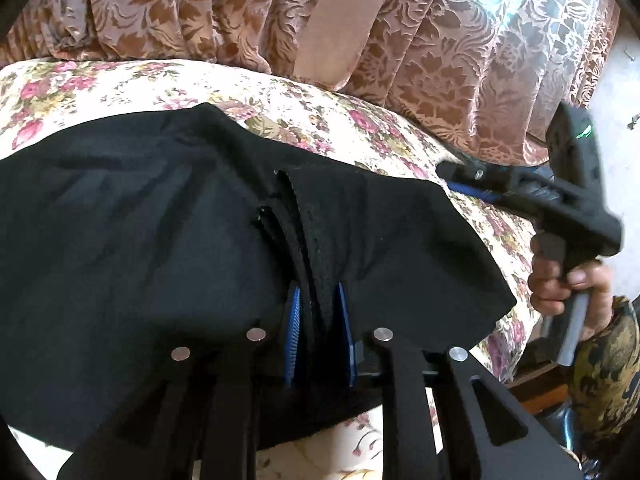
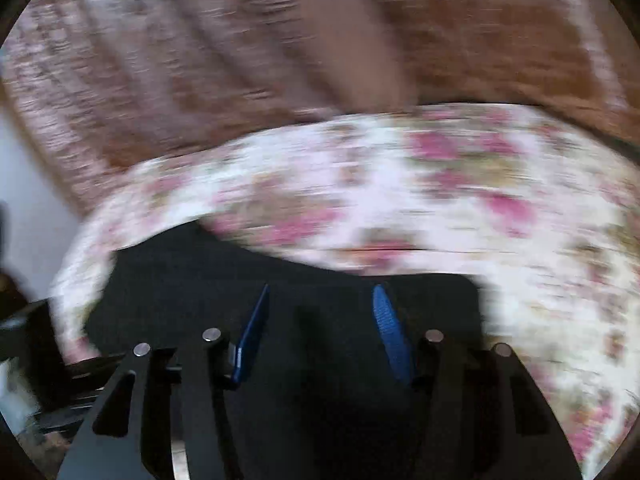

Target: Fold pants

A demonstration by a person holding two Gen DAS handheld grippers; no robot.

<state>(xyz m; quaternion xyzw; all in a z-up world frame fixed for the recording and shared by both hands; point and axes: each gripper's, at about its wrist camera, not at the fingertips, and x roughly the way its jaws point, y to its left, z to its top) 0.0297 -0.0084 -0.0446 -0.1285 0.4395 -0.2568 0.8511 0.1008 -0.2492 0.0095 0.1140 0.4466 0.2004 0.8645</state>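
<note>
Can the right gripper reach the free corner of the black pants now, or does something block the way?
Probably yes. The right gripper is open, with the black pants directly below its fingers and nothing between. The left gripper grips a bunched edge of the fabric and stays aside. Motion blur hides the exact gap.

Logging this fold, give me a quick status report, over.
Left claw shut on black fabric pants. Right claw open, over pants, view blurred. Pants bunched on floral bedsheet. Nothing in the way.
</note>
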